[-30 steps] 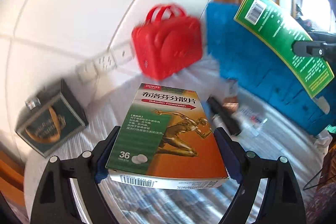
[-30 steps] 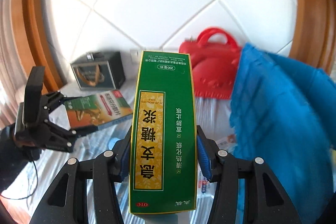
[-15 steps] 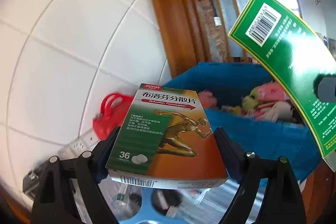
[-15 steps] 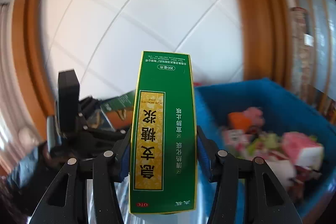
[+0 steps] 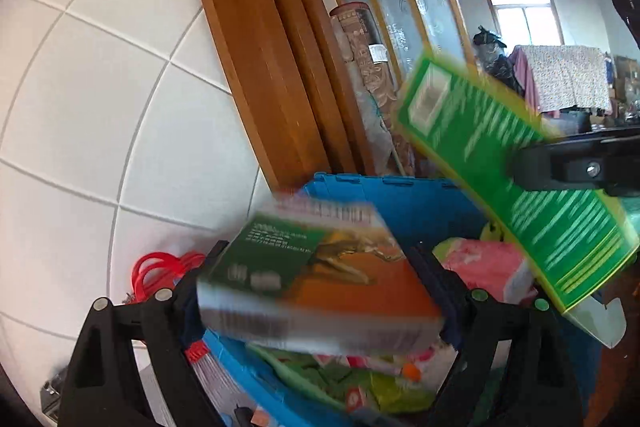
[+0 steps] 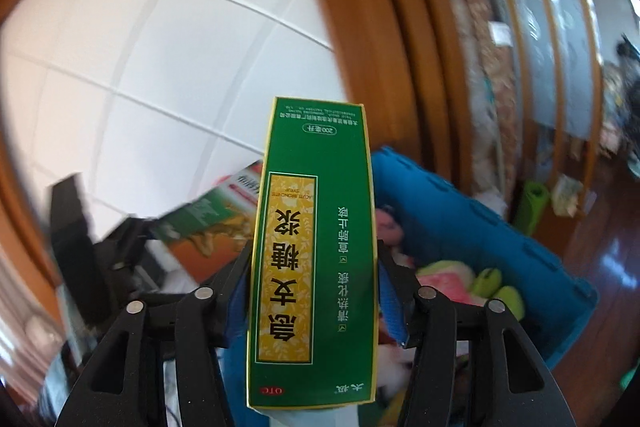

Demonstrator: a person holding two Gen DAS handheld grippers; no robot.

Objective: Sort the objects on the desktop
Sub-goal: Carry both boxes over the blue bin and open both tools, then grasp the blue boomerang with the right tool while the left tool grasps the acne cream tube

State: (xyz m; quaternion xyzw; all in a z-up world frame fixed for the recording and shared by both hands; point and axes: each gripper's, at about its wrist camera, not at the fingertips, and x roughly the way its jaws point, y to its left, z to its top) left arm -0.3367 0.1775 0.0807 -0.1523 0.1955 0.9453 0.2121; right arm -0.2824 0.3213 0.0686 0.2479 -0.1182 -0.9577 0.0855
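My left gripper has its jaws spread and the green-and-orange tablet box sits blurred between them, tilted, over the blue bin. It shows too in the right wrist view. My right gripper is shut on the tall green syrup box, held above the bin. The syrup box also shows blurred in the left wrist view.
The bin holds pink and green soft toys and several packets. A red bag stands left of the bin against the white tiled wall. A wooden door frame rises behind.
Both grippers have swung from the table up over the blue bin. The left jaws have spread and the tablet box now tilts and blurs between them. The syrup box stays held.
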